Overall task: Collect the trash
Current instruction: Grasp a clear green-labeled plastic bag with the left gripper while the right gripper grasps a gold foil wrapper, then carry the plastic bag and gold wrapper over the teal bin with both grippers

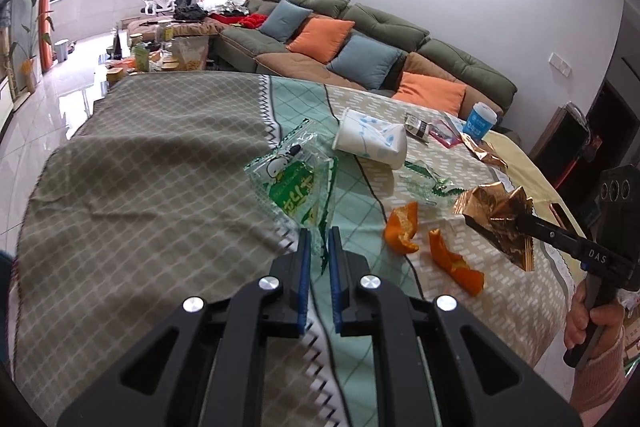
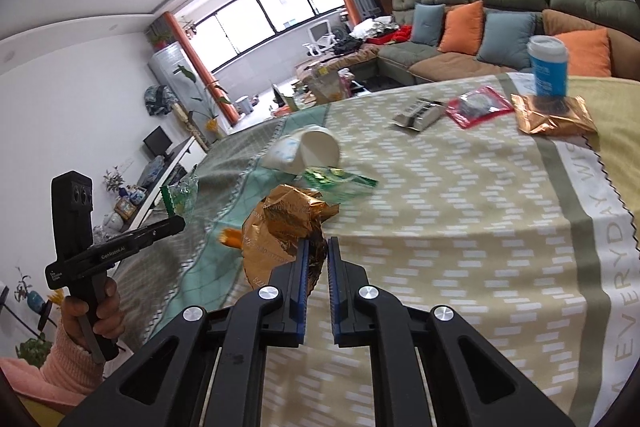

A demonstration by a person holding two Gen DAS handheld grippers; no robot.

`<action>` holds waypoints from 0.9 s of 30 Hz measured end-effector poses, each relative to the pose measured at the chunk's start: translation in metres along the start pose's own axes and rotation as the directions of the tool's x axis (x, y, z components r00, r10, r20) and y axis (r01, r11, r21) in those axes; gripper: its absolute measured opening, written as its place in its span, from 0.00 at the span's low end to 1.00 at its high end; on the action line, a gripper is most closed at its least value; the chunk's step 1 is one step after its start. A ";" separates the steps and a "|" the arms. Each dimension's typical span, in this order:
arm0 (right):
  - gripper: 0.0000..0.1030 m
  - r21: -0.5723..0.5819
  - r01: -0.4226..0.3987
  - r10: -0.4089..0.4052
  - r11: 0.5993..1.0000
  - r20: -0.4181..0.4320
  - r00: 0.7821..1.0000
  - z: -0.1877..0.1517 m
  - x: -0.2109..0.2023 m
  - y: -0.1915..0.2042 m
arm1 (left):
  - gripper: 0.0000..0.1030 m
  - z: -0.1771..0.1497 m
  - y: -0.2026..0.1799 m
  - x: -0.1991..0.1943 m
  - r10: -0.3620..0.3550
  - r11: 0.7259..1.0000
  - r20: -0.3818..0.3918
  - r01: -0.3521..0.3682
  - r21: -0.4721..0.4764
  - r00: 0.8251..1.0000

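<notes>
My left gripper is shut on a clear green snack wrapper and holds it above the tablecloth; it also shows in the right wrist view. My right gripper is shut on a crumpled gold foil wrapper, lifted off the table; it shows in the left wrist view at the right. Two orange peels lie on the cloth. A tipped white paper cup and another green wrapper lie beyond them.
The table is covered with a patterned cloth. At its far end stand a blue cup, a gold packet, a red packet and a small dark pack. A sofa with cushions lies behind.
</notes>
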State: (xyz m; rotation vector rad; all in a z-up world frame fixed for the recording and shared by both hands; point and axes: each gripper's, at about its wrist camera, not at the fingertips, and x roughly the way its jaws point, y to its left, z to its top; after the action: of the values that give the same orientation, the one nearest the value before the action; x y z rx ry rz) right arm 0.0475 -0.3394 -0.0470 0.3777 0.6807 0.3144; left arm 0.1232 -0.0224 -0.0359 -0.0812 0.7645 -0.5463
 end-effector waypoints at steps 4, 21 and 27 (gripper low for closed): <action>0.09 -0.021 -0.039 0.039 0.999 -0.009 0.999 0.001 0.009 0.014 | 0.10 -0.008 0.007 -0.017 0.017 1.000 0.022 -0.017 -0.006 1.000; 0.09 -0.102 -0.195 0.186 0.975 -0.098 0.978 0.004 0.064 0.076 | 0.10 -0.033 0.036 -0.073 0.116 0.992 0.083 -0.112 -0.053 0.990; 0.09 -0.127 -0.236 0.220 0.963 -0.129 0.967 0.004 0.079 0.096 | 0.10 -0.040 0.047 -0.087 0.146 0.987 0.096 -0.139 -0.082 0.985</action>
State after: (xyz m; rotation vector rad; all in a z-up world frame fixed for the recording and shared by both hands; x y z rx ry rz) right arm 0.0932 -0.2240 -0.0458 0.3044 0.7225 0.6048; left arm 0.0659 0.0661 -0.0219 -0.1214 0.6858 -0.3745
